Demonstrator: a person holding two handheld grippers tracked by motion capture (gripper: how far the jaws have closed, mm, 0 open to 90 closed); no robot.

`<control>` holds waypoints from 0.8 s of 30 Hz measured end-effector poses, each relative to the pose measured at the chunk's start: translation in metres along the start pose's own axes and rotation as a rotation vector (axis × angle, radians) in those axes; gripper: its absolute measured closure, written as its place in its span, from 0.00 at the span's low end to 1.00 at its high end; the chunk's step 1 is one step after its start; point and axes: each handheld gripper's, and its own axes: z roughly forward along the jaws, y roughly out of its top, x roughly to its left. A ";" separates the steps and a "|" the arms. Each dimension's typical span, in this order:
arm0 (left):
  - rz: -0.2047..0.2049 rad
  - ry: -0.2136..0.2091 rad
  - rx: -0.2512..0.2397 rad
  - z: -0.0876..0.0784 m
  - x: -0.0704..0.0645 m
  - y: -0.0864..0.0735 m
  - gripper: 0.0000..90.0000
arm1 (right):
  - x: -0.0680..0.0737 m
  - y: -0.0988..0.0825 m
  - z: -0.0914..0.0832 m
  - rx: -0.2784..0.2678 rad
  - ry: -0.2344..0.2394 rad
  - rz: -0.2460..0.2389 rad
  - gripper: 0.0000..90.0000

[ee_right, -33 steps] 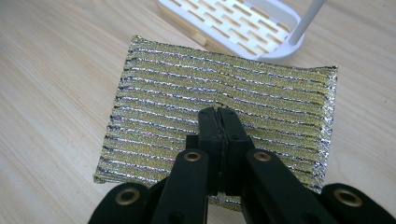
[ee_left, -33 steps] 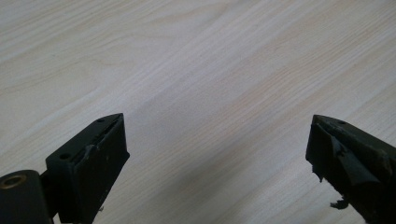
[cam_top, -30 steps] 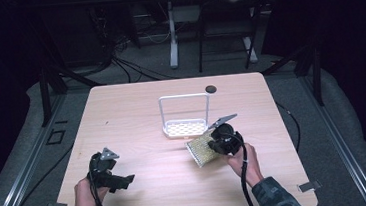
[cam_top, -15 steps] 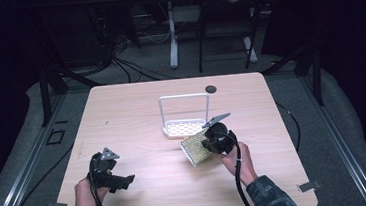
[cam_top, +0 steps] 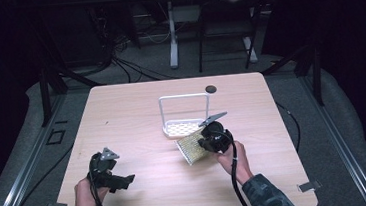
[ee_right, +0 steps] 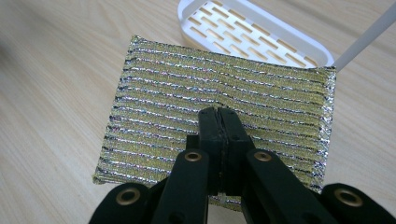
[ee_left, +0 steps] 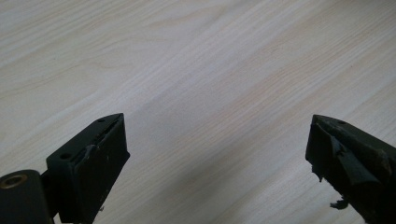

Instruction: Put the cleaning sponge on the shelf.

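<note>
Over the last second our right gripper [ee_right: 218, 112], clamped shut on the gold scouring pad [ee_right: 219, 93], has drifted left, pad now hanging just before the white slotted caddy [cam_top: 183, 128]. Likely placing next. Our left gripper [ee_left: 217, 144] idles with jaws apart over the table [cam_top: 121, 113].

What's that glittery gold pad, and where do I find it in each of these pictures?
High view: the scouring pad sits right of the table's centre, pinched by the right gripper.
Right gripper view: the pad spans the middle, its near part clamped between the shut jaws.
Left gripper view: bare wooden table between open jaws.
Shared landmark: the white slotted tray just beyond the pad.
</note>
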 end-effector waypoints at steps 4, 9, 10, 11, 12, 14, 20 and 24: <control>0.001 0.001 -0.001 0.000 0.000 0.000 0.06 | 0.000 0.002 0.000 -0.019 -0.005 0.009 1.00; 0.004 0.001 0.001 0.000 0.000 0.000 0.06 | 0.001 0.006 0.003 -0.030 -0.009 0.020 1.00; 0.007 0.000 0.000 -0.001 -0.001 0.000 0.06 | 0.002 0.007 0.004 -0.033 -0.009 0.022 1.00; 0.004 0.003 -0.003 0.000 -0.001 0.000 0.06 | 0.002 0.008 0.005 -0.042 -0.013 0.022 1.00; 0.004 0.003 -0.004 0.000 -0.002 0.000 0.06 | 0.003 0.009 0.005 -0.051 -0.013 0.031 1.00; 0.006 -0.002 -0.002 0.000 -0.002 0.000 0.06 | 0.003 0.010 0.008 -0.054 -0.015 0.036 1.00; 0.016 -0.002 0.001 0.001 -0.004 0.001 0.06 | 0.004 0.013 0.014 -0.055 -0.024 0.048 1.00; 0.018 -0.003 0.001 0.001 -0.004 0.001 0.06 | 0.005 0.015 0.018 -0.057 -0.020 0.055 1.00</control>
